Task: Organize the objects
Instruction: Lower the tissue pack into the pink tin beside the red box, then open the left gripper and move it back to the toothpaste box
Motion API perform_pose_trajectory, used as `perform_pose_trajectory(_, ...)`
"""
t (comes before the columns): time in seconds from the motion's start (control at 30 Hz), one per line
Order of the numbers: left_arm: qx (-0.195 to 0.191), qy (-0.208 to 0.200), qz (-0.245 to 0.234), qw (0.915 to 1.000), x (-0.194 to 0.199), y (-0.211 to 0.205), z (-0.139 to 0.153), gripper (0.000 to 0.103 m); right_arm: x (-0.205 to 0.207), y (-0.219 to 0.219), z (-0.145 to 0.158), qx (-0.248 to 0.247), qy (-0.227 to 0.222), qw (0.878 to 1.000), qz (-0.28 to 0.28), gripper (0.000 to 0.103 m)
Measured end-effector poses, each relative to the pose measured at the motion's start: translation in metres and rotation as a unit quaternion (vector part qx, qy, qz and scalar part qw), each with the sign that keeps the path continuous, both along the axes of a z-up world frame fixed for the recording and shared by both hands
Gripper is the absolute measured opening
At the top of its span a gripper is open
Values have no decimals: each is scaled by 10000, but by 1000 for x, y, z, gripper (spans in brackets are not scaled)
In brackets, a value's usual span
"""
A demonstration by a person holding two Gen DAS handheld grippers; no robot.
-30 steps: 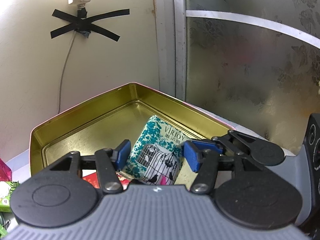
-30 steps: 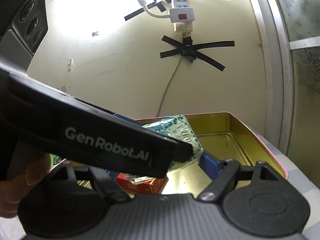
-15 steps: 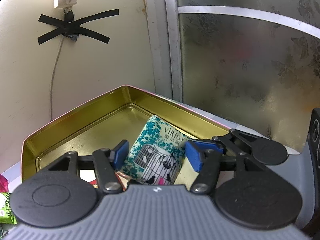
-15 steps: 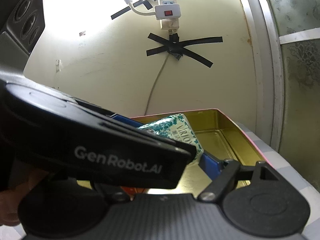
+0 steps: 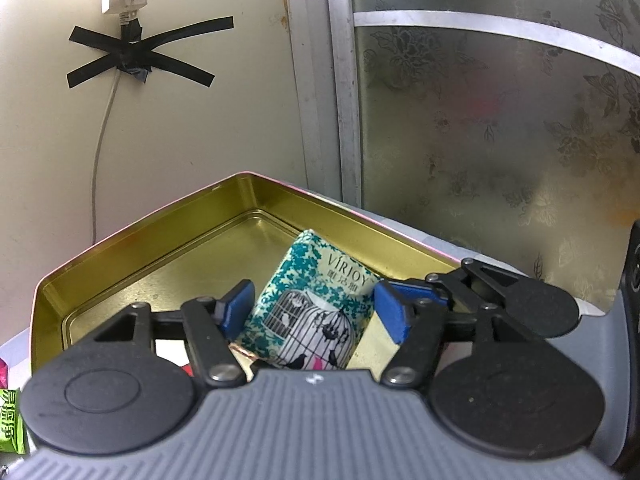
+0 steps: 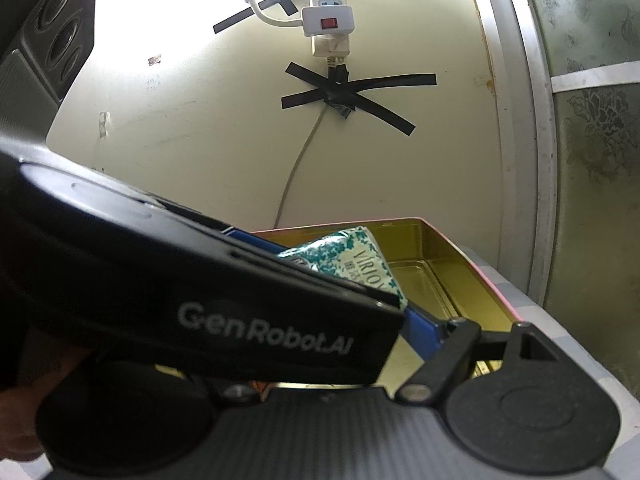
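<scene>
The small teal and white packet with a birdcage picture (image 5: 316, 312) sat between the two blue pads of the left tongs (image 5: 316, 312). The pads were spread a little wider than the packet. The left pad (image 5: 238, 308) looked like it just touched the packet's edge, and the right pad (image 5: 390, 316) stood just beside it with a thin gap. So the left tongs seemed to hold nothing tight. The packet lay tilted inside the shallow gold metal tin (image 5: 160, 240), near the tin's front, leaning on some red and white things under it. Its long side ran away from the left tongs, toward the far corner of the tin.

In the right wrist view, the black body of the left tongs (image 6: 200, 292) covered most of the right tongs (image 6: 340, 344). Only one blue pad (image 6: 420, 332) showed, so how wide they stood could not be told. The left tongs were the nearer ones to the packet. The tin sat on a pale counter (image 5: 440, 244). A green packet (image 5: 10, 420) lay outside the tin, to the left.
</scene>
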State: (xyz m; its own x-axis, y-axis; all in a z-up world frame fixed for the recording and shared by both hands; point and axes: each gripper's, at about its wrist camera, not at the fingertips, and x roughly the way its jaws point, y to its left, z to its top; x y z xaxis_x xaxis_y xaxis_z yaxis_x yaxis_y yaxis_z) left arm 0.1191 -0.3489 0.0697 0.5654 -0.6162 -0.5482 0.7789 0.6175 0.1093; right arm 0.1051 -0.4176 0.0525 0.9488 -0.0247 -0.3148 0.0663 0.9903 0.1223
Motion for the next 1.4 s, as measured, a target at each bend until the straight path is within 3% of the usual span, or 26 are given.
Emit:
perform_pose_trajectory(0.2,28,12,33,10000,1,-1,-2,68,2,3,-2,-93,9,9999,-64,82)
perform_pose_trajectory(0.33,76,143,142,9998,7,-2,-3,69,2,6,-2,-240,-63,9994,-261,96)
perform_pose_trajectory(0.53,98,149,267,9995,7,1,-5,70,0,0,-2,-52,-138,9994,-306,95)
perform_pose_trajectory(0.8,70,48,457,9989,1,13,-1,72,-2,5,-3,-174,-194,9991,-335,95)
perform_pose_trajectory(1.1,-160,-35,804,9966,-6,43,10,72,-7,20,-3,-591,-376,9972,-267,95)
perform_pose_trajectory(1.4,-691,24,1333,9887,-32,108,12,73,-8,6,-1,-183,-466,9976,-474,90)
